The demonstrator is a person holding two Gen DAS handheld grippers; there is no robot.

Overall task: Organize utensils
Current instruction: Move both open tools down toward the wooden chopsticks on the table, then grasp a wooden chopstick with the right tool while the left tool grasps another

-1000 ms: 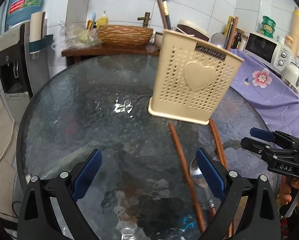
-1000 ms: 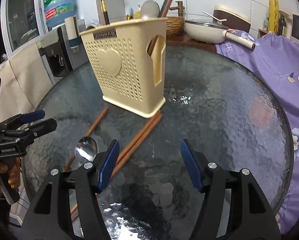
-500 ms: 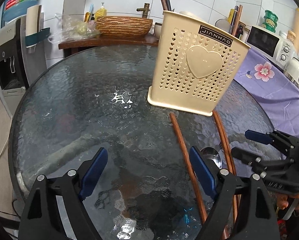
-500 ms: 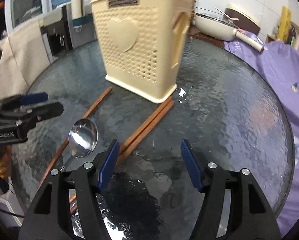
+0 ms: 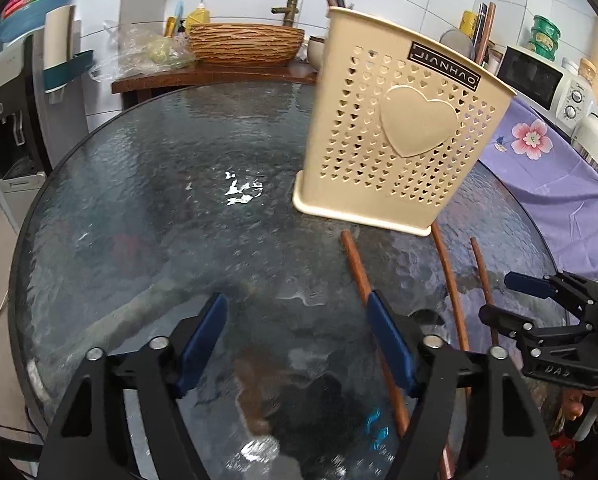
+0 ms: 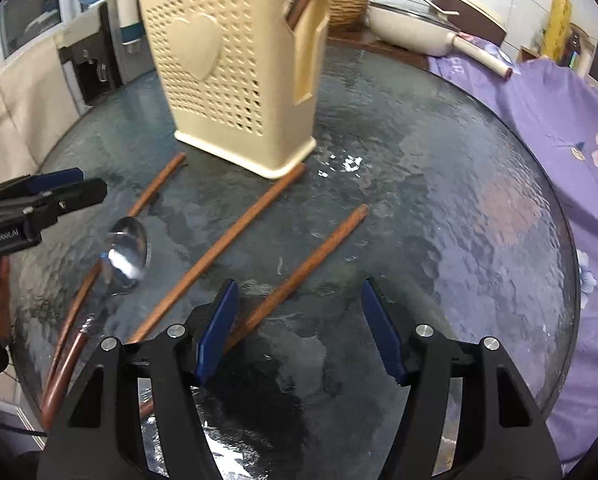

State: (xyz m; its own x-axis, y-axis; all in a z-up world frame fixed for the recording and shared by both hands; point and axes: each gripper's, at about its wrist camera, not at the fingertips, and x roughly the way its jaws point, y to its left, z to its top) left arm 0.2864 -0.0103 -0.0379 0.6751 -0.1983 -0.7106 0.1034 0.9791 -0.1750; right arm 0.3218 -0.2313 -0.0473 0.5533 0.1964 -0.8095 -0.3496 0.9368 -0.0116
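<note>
A beige perforated utensil holder (image 5: 395, 136) with a heart stands upright on the round glass table (image 5: 159, 200); it also shows in the right wrist view (image 6: 235, 68). Three brown chopsticks lie in front of it: one (image 6: 155, 188) at the left, one (image 6: 227, 248) in the middle, one (image 6: 307, 268) at the right. A metal spoon (image 6: 125, 252) lies between the left and middle ones. My left gripper (image 5: 295, 340) is open and empty above the table, by a chopstick (image 5: 363, 280). My right gripper (image 6: 299, 332) is open and empty, low over the right chopstick's near end.
A purple flowered cloth (image 6: 539, 120) covers a surface right of the table. A white pan (image 6: 411, 28) and a woven basket (image 5: 247, 42) sit on the counter behind. A water dispenser (image 5: 7, 120) stands at the left.
Both grippers moved closer to the holder and lower. The right chopstick now lies apart from the middle one, where the pair lay together before. Both grippers stay open.
</note>
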